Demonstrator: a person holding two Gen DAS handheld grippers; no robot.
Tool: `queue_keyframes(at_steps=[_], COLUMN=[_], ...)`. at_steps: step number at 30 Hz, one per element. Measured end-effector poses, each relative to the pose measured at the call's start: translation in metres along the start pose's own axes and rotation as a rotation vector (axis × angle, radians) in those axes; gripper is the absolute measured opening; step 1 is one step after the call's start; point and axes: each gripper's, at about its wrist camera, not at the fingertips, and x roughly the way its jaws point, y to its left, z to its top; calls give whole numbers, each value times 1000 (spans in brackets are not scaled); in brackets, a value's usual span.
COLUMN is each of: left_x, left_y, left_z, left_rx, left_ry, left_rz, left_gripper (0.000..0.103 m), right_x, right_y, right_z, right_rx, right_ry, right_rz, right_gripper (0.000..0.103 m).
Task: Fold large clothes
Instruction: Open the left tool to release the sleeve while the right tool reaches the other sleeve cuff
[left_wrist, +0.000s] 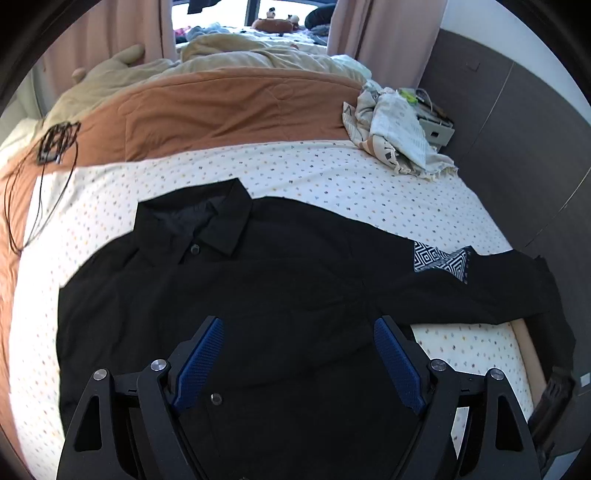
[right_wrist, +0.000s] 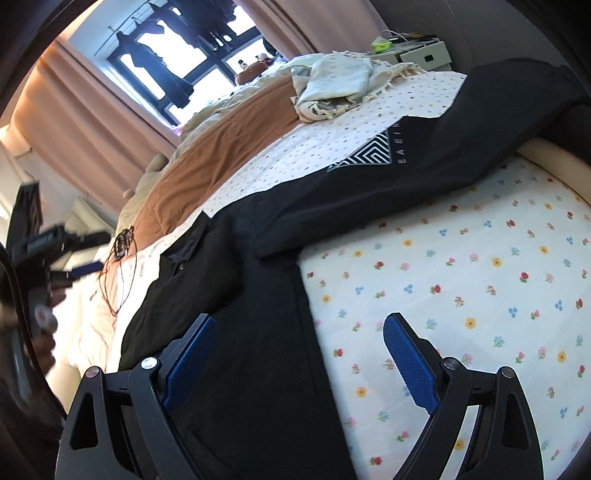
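Black shirt lies spread on the floral sheet, collar up, one sleeve flung out toward the bed edge. It looks soft, light and limp, so it'll sag and slide; pinch at the sleeve cuff or a hem corner. Your left gripper and right gripper both gape wide, holding nothing.

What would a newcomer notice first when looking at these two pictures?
First comes the large black shirt, spread flat across the middle of the flowered bed sheet, its collar toward the rust-brown blanket behind it. On its outstretched sleeve, a black-and-white geometric patch stands out. In the foreground the open left gripper hangs above the shirt, and the open right gripper straddles the shirt's edge, holding nothing.
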Motion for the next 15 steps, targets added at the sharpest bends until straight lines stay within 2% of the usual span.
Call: queue_keyframes(at_steps=[4,7,10,15], left_x=[-15,-25,-38,-53], left_y=[7,12,19,30], left_z=[-26,-45,-66,-94], left_rx=[7,24,30,2], left_ry=[-42,-58,-81,-102], left_rz=[-4,28,38,55], left_gripper=[84,84,84,84], right_x=[-6,-13,-25,-60], right_y=[-12,-27,-40,-54], right_z=[4,11,19,33], right_rx=[30,61,94,55], right_ry=[-22,-50,-90,-189], right_rz=[-19,-49,-151,-238], right_gripper=[92,92,92,92])
